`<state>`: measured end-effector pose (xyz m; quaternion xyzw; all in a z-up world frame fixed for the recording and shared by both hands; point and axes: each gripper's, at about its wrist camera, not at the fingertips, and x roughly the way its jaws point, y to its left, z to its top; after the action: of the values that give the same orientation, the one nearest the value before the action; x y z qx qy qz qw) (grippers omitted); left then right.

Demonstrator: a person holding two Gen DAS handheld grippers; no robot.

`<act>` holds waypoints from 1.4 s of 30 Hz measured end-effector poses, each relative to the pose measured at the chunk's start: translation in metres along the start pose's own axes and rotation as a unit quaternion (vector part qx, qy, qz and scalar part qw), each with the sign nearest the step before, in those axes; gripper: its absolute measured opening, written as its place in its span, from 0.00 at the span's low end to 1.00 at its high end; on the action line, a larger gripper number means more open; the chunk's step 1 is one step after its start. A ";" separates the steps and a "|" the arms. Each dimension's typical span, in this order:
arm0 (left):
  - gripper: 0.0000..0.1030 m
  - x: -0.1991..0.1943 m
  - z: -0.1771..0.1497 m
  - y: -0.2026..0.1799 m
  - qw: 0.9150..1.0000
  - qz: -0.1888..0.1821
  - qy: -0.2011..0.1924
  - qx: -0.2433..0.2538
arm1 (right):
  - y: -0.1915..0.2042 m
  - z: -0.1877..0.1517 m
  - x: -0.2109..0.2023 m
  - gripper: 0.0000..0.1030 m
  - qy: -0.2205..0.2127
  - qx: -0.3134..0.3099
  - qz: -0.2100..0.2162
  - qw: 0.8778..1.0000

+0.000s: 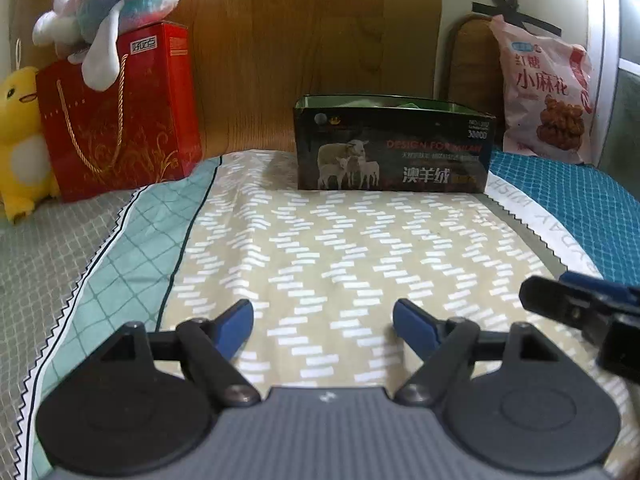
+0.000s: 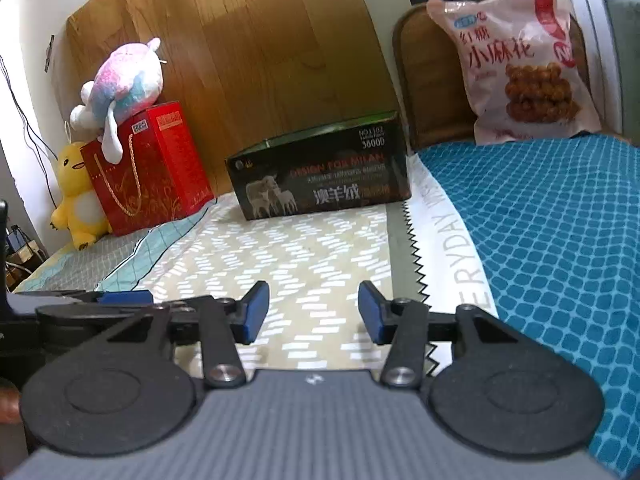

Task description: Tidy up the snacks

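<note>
A dark open-topped box [image 1: 394, 146] with sheep printed on it stands on the bed at the headboard; it also shows in the right wrist view [image 2: 320, 172]. A pink snack bag [image 1: 546, 92] leans upright at the back right, also in the right wrist view [image 2: 520, 64]. My left gripper [image 1: 323, 324] is open and empty, low over the patterned sheet, well short of the box. My right gripper [image 2: 314, 314] is open and empty beside it; its finger shows at the right in the left wrist view [image 1: 576, 304].
A red gift bag [image 1: 116, 120] with a pastel plush [image 1: 112, 4] on top and a yellow plush [image 1: 20, 140] stand at the back left. A wooden headboard [image 1: 300, 40] runs behind. A blue checked cover [image 2: 560, 248] lies to the right.
</note>
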<state>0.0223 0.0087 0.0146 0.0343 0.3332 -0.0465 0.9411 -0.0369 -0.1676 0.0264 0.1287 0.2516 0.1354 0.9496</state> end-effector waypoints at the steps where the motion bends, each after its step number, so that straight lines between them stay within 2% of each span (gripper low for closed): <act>1: 0.78 -0.002 0.000 0.000 1.000 0.001 -0.008 0.001 | 0.000 0.000 -0.001 0.52 -0.003 0.000 0.000 1.000; 6: 0.79 -0.006 -0.003 -0.003 1.000 0.015 -0.019 0.006 | -0.004 -0.001 -0.006 0.62 -0.021 0.012 -0.001 1.000; 15: 0.86 -0.012 -0.006 -0.009 0.998 0.043 -0.040 0.022 | -0.009 -0.003 -0.010 0.71 -0.034 0.028 0.008 0.999; 23: 0.94 -0.015 -0.007 -0.010 0.996 0.063 -0.051 0.025 | -0.010 -0.004 -0.011 0.73 -0.041 0.037 0.014 0.998; 42: 1.00 -0.012 -0.007 -0.013 0.993 0.101 -0.045 0.027 | -0.011 -0.004 -0.014 0.75 -0.048 0.049 0.030 0.997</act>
<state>0.0074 -0.0023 0.0164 0.0908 0.2839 0.0386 0.9538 -0.0486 -0.1818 0.0252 0.1889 0.2085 0.1454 0.9485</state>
